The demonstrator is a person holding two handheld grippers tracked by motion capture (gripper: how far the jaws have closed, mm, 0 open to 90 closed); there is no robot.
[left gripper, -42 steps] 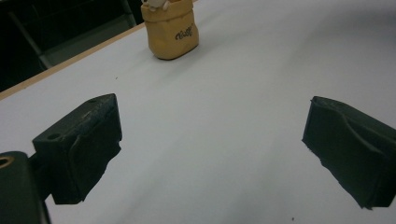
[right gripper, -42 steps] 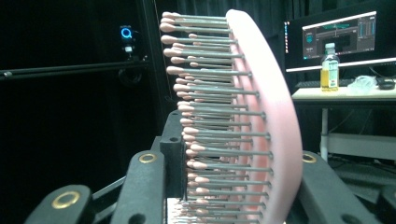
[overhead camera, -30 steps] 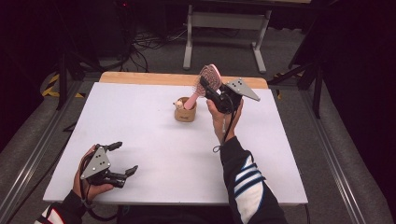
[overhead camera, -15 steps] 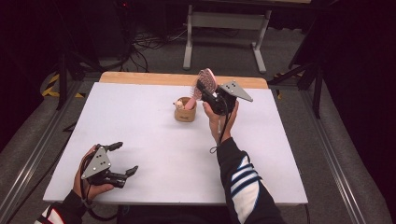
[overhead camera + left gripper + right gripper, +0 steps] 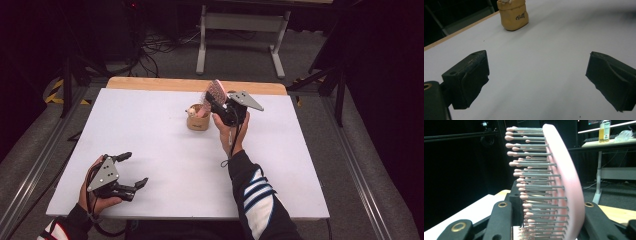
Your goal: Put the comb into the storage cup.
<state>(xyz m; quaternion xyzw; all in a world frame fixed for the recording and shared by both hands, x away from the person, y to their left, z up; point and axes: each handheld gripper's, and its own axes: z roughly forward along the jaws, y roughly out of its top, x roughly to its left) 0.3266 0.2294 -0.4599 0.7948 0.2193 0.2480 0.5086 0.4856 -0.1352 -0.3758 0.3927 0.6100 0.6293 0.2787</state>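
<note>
A pink hairbrush (image 5: 216,91) with grey pink-tipped bristles (image 5: 534,180) stands nearly upright, and my right gripper (image 5: 216,103) is shut on it low on its head. Its handle slants down to the mouth of a tan holder (image 5: 198,121) at the middle back of the white table (image 5: 150,130). A small cream thing pokes out of that holder. In the right gripper view the brush (image 5: 566,182) rises between the jaws. My left gripper (image 5: 135,169) rests open and holds nothing at the front left; its view has the holder (image 5: 513,15) far ahead.
A wooden strip (image 5: 150,84) runs along the table's back edge. Behind it stands a grey metal frame (image 5: 240,22) on a floor strewn with cables. Dark stands flank the table on both sides.
My right hand has come down and a little to the left with the hairbrush, closer to the tan holder. The left hand and its gripper have kept still.
</note>
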